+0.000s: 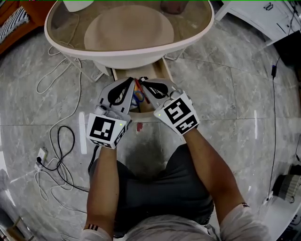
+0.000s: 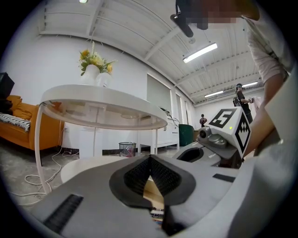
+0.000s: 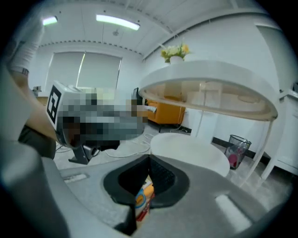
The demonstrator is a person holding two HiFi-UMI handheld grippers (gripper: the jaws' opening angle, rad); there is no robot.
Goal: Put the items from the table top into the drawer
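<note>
The round glass-topped table has its wooden drawer pulled out toward me. Inside lie a red item and blue scissors. Both grippers hover side by side over the drawer. My left gripper is shut with nothing between its pads. My right gripper is shut too, and an orange-and-yellow packet shows below its jaws, apart from the pads. A white vase of yellow flowers stands on the table top, and a brown object sits at its far edge.
Loose cables and a power strip lie on the marble floor at my left. A wire waste bin stands beyond the table, and an orange sofa is at the far left. My knees are just below the drawer front.
</note>
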